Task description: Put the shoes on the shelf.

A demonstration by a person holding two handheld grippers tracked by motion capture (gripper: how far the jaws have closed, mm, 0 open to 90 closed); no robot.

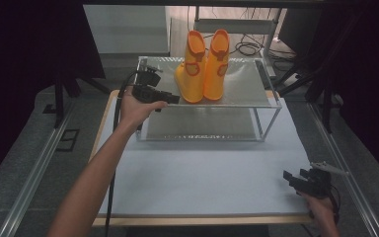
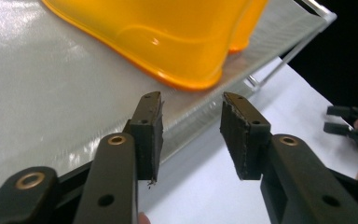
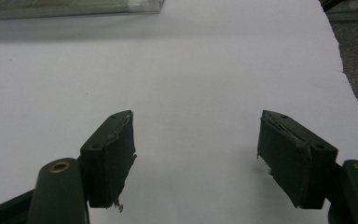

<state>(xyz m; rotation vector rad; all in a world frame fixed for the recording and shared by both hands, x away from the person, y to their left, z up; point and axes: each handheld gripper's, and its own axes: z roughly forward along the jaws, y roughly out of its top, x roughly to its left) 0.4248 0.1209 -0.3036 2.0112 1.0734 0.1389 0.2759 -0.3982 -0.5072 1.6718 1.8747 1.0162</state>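
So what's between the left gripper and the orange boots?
Nothing: in the left gripper view, bare shelf separates the open left gripper from the orange boots.

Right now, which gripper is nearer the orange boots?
Left. The left gripper is open beside the orange boots on the shelf; the right gripper is open over the table's near right corner.

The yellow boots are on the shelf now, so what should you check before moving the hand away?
1. Yellow boots upright, side by side on the top shelf: ok.
2. Left gripper open, nothing between its pads: ok.
3. Left gripper clear of the boots, no contact: ok.
4. Boots fully on the shelf, not overhanging the front edge: ok.
5. Right gripper open and empty over the white tabletop: ok.
6. Boot soles flat on the shelf: cannot tell.
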